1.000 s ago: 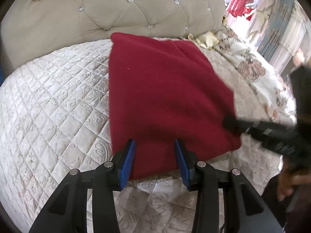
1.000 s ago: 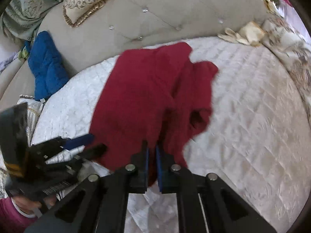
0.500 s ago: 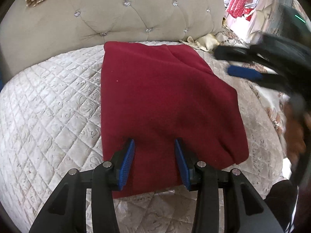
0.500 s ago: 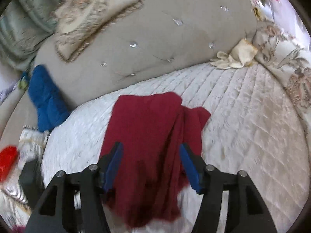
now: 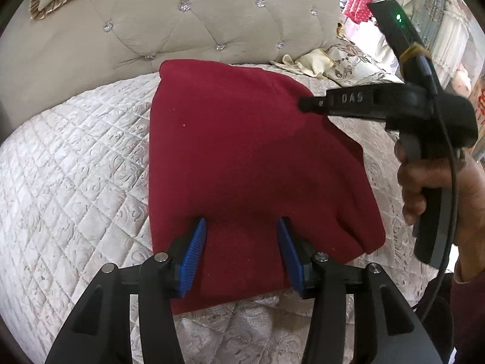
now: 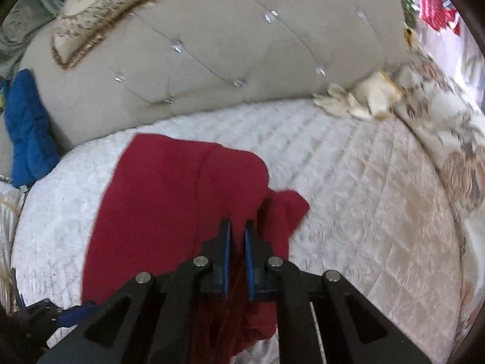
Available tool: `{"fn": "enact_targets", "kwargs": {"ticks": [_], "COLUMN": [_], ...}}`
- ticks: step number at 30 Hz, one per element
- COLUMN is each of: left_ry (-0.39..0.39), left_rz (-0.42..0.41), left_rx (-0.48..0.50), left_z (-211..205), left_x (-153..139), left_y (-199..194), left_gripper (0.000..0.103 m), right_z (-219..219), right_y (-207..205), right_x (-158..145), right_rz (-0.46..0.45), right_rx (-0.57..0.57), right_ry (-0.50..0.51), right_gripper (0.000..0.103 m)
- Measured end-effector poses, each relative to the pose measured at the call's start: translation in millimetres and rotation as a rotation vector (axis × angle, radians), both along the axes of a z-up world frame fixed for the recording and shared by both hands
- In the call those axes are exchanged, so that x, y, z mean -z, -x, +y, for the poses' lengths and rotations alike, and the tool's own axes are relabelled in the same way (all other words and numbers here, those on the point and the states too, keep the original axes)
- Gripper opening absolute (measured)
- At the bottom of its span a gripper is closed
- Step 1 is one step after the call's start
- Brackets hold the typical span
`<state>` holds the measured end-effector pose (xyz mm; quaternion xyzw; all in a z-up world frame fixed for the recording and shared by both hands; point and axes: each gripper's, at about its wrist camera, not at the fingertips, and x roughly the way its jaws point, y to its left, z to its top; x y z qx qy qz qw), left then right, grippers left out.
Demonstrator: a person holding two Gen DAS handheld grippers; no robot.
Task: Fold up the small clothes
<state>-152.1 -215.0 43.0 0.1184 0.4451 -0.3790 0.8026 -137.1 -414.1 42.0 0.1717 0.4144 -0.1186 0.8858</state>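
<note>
Left wrist view: soft red garment on the bed, best taken by its edges

Nearest, left gripper point(image 5: 242, 227) over the near hem of the red garment point(image 5: 242, 151), jaws opening, cloth lying between the blue pads point(image 5: 194, 251) but not pinched. Spread flat and partly folded on the white quilt point(image 5: 75, 166), near edge close to the bed's front, far edge just short of the tufted headboard point(image 5: 197, 30).

Further right, right gripper point(image 5: 303, 103) held in a hand point(image 5: 433, 182), tip at the garment's far right edge. From the right wrist view, pads pressed almost together on a raised fold of the red cloth, though blurred.

Judging by the drape: light, limp, thick-knit, not fragile, not slippery against the quilt. Likely to sag and bunch if lifted from the middle. Better to pinch at corners or along a hem, both layers together, and to carry low so the fold stays square.

Beyond, crumpled cream cloth point(image 5: 306, 62) by the headboard, well apart.
</note>
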Motion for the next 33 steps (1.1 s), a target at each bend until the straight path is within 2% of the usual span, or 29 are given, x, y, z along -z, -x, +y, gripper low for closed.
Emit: {"fn": "enact_targets", "kwargs": {"ticks": [7, 10, 13, 16, 21, 23, 26, 28, 30, 33], "left_ry": [-0.009, -0.008, -0.015, -0.019, -0.012, 0.0, 0.064, 0.104, 0.136, 0.188], "left_rz": [0.003, 0.007, 0.004, 0.002, 0.013, 0.036, 0.073, 0.081, 0.092, 0.138], "left_rx": [-0.011, -0.014, -0.019, -0.021, -0.016, 0.003, 0.022, -0.001, -0.016, -0.037], "left_z": [0.0, -0.3, 0.2, 0.1, 0.7, 3.6, 14.3, 24.3, 31.1, 38.3], "left_x": [0.1, 0.5, -0.4, -0.4, -1.6, -4.8, -14.4, -21.0, -23.1, -19.1], "left_y": [0.4, 0.7, 3.1, 4.1, 3.7, 1.2, -9.0, -21.8, -33.1, -53.0], "left_gripper": [0.028, 0.028, 0.028, 0.028, 0.029, 0.029, 0.029, 0.031, 0.04, 0.045], "right_z": [5.4, 18.4, 33.9, 42.0, 38.8, 35.0, 25.0, 16.9, 7.7, -5.6], "right_y": [13.7, 24.2, 28.7, 27.6, 23.9, 29.0, 38.2, 44.3, 52.9, 56.1], "right_x": [-18.4, -33.7, -41.4, -36.7, -6.8, -4.7, -7.7, -9.3, -11.6, -9.9], "right_rz": [-0.041, -0.069, -0.079, -0.068, 0.03, 0.014, -0.019, -0.049, -0.098, -0.151], "right_rx": [-0.006, -0.047, -0.085, -0.106, -0.074, -0.072, -0.058, -0.029, 0.005, 0.001], "right_ry": [-0.044, -0.027, -0.021, -0.023, 0.048, 0.024, -0.047, -0.079, -0.1, -0.158], "right_gripper": [0.012, 0.023, 0.028, 0.037, 0.039, 0.039, 0.041, 0.063, 0.074, 0.088]}}
